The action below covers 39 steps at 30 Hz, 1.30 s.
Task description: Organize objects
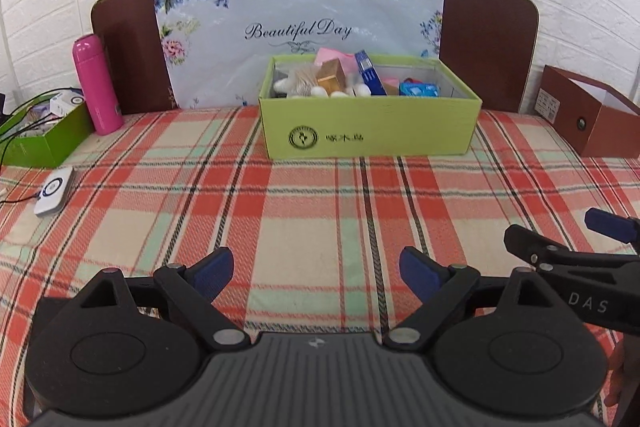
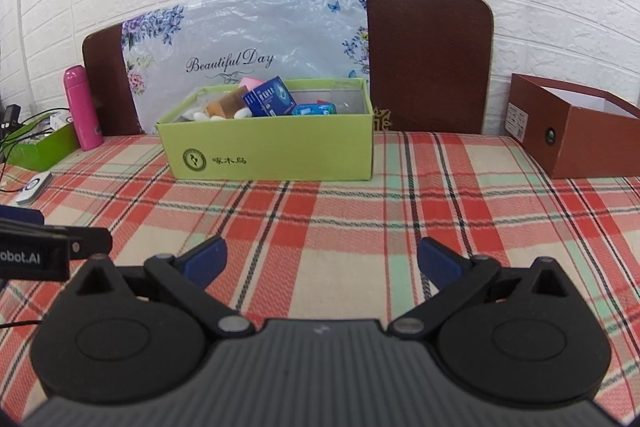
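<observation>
A light green cardboard box (image 1: 372, 131) stands on the plaid cloth ahead, filled with several small items: a gold box (image 1: 331, 75), a blue carton (image 1: 370, 71), white cotton pieces, pink and blue packets. It also shows in the right wrist view (image 2: 272, 155), with the blue carton (image 2: 269, 101) on top. My left gripper (image 1: 316, 273) is open and empty, low over the cloth, well short of the box. My right gripper (image 2: 322, 263) is open and empty too, beside the left one; it shows at the right edge of the left wrist view (image 1: 560, 243).
A brown open box (image 2: 580, 143) stands at the right. A pink flask (image 1: 98, 85), a darker green box (image 1: 44, 137) with cables and a white device (image 1: 54, 191) are at the left. A brown headboard and a floral bag stand behind the box.
</observation>
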Each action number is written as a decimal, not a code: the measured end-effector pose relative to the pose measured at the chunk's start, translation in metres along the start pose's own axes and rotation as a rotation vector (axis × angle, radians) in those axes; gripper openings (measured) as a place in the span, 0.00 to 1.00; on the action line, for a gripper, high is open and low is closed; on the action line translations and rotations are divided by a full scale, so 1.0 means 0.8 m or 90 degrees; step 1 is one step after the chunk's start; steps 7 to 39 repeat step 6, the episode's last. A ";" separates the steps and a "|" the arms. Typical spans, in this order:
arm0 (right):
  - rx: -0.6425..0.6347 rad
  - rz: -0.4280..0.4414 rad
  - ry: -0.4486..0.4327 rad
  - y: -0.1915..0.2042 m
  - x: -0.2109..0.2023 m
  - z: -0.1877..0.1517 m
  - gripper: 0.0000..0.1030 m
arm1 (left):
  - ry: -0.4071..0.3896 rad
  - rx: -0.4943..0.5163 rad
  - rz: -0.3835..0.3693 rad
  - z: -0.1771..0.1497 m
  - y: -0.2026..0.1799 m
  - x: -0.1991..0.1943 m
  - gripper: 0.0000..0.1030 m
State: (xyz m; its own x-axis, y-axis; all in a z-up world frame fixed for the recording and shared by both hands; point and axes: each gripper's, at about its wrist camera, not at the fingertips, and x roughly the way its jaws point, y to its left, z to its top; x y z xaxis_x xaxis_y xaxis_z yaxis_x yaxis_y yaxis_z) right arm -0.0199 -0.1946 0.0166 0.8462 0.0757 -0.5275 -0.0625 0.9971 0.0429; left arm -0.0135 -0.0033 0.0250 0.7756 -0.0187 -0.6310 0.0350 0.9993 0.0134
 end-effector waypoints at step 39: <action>0.011 -0.007 0.003 -0.002 -0.003 -0.006 1.00 | -0.010 -0.007 -0.013 -0.008 -0.002 -0.005 0.90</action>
